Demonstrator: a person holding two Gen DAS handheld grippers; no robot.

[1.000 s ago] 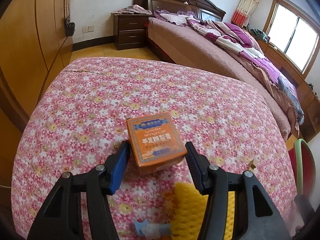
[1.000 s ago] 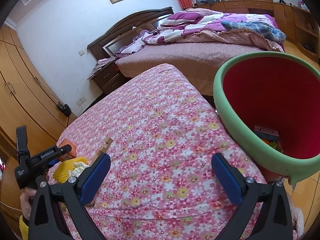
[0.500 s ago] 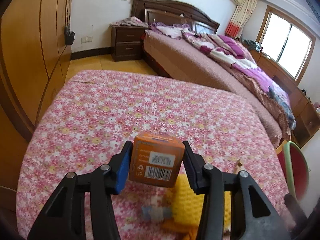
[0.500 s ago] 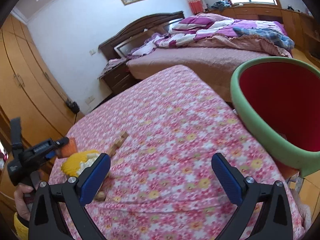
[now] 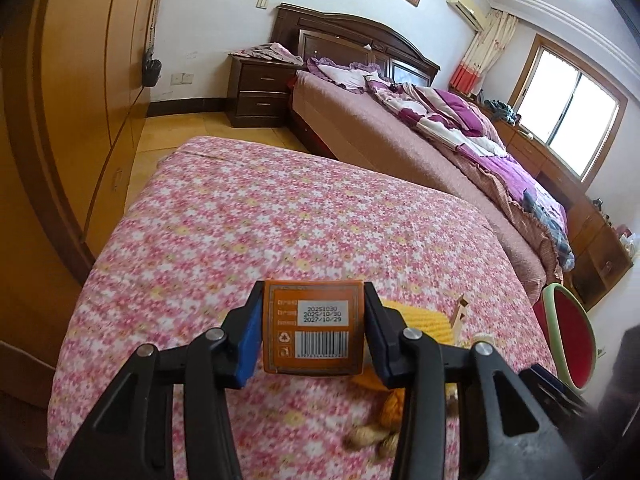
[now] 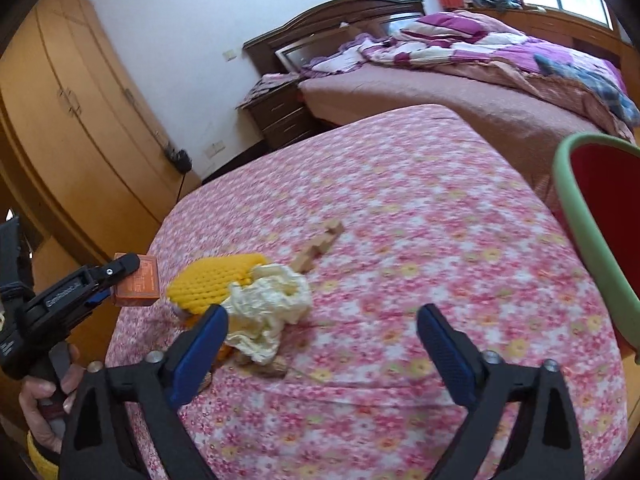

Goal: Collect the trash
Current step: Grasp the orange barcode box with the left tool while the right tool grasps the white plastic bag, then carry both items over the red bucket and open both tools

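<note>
Left gripper (image 5: pixel 314 330) clamps a small orange carton (image 5: pixel 314 326), held clear above the floral bedspread (image 5: pixel 280 220); barcode and printed date panel face the camera. Right gripper (image 6: pixel 320 338) stands wide, jaws just narrowing, nothing between them. Red bin (image 6: pixel 592 240), green-rimmed, stands beside the bed.

- Orange box (image 5: pixel 313 326): white label with "20251030", "2025/10/30", "2027/10/29"; a barcode and a recycling sign below.
- Left gripper (image 6: pixel 122 278): side lettering too blurred to read.
</note>
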